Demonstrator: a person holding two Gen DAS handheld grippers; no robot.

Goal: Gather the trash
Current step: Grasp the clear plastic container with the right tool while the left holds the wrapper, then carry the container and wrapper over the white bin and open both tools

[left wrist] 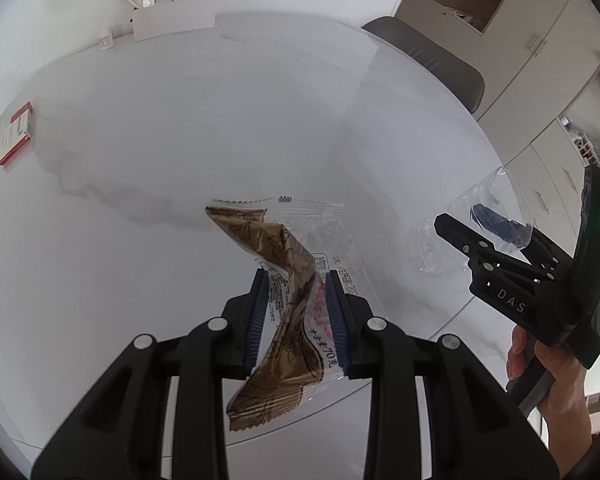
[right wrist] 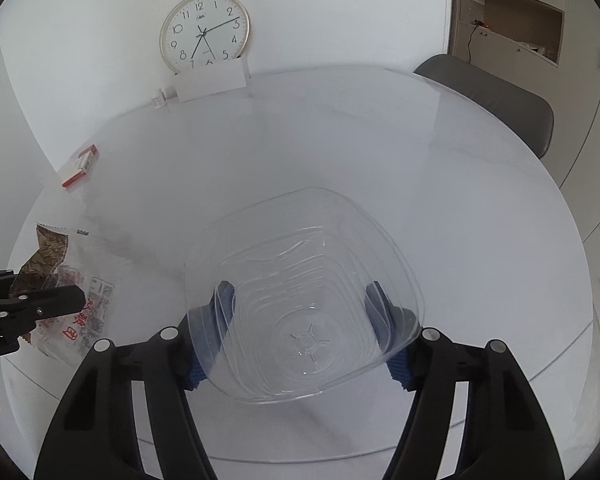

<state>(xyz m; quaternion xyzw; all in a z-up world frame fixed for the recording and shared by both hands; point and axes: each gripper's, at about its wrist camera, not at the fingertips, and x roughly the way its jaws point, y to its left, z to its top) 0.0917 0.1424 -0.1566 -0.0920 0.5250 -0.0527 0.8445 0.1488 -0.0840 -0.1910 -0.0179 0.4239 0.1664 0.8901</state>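
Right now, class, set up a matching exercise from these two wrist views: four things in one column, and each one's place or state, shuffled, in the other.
Things:
1. snack wrapper
2. clear plastic tray
3. red-and-white box
4. clock

Places or states:
A. propped against the wall at the table's far edge
B. between the right gripper's pads
C. lying flat on the table, far left
D. pinched in the left gripper

Pairs: 1-D, 2-B, 3-C, 4-A
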